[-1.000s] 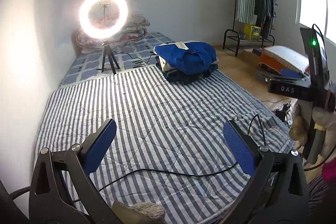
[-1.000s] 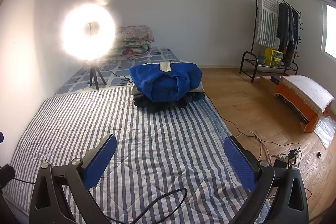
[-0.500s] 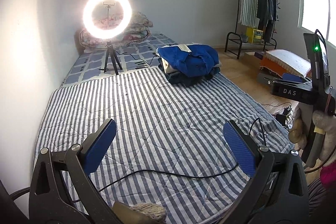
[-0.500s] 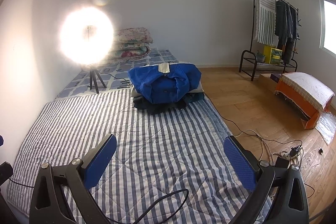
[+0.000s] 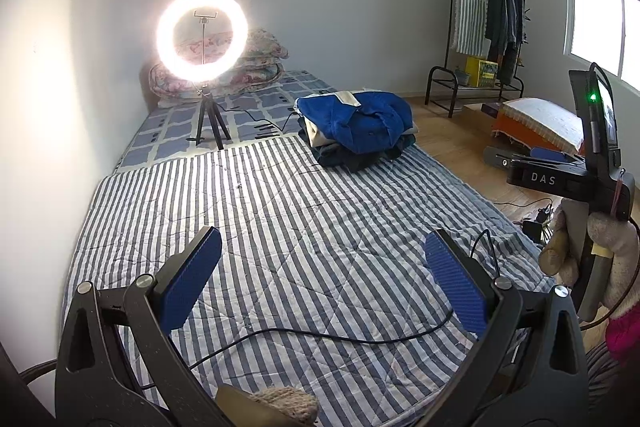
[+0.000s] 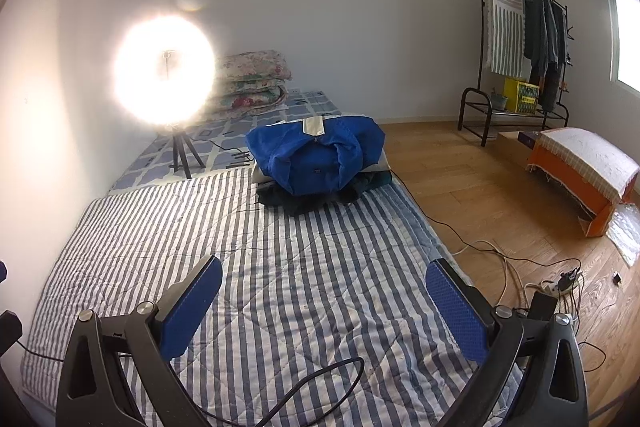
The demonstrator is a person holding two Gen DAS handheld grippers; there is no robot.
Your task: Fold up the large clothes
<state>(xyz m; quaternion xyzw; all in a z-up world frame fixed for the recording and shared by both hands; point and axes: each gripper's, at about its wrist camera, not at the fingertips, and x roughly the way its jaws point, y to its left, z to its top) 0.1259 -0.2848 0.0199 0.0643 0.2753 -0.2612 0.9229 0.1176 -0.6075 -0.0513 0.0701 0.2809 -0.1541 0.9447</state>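
Observation:
A folded blue garment [image 5: 360, 123] [image 6: 316, 159] lies on top of a pile of dark and beige clothes at the far end of the striped quilt [image 5: 300, 227] [image 6: 280, 267]. My left gripper [image 5: 324, 267] is open and empty, held above the near part of the quilt. My right gripper [image 6: 324, 291] is open and empty too, above the quilt's near right part. The right gripper's body also shows at the right edge of the left wrist view [image 5: 580, 179]. Both grippers are well short of the pile.
A lit ring light on a tripod [image 5: 202, 35] [image 6: 164, 83] stands at the far left, folded floral bedding [image 6: 256, 79] behind it. A black cable [image 5: 320, 337] crosses the near quilt. A clothes rack [image 6: 524, 31], an orange box [image 6: 580, 171] and floor cables [image 6: 520, 259] are at the right.
Both views have shifted slightly; the left gripper has turned a little left, so the pile and ring light sit further right. Both grippers stay open and empty.

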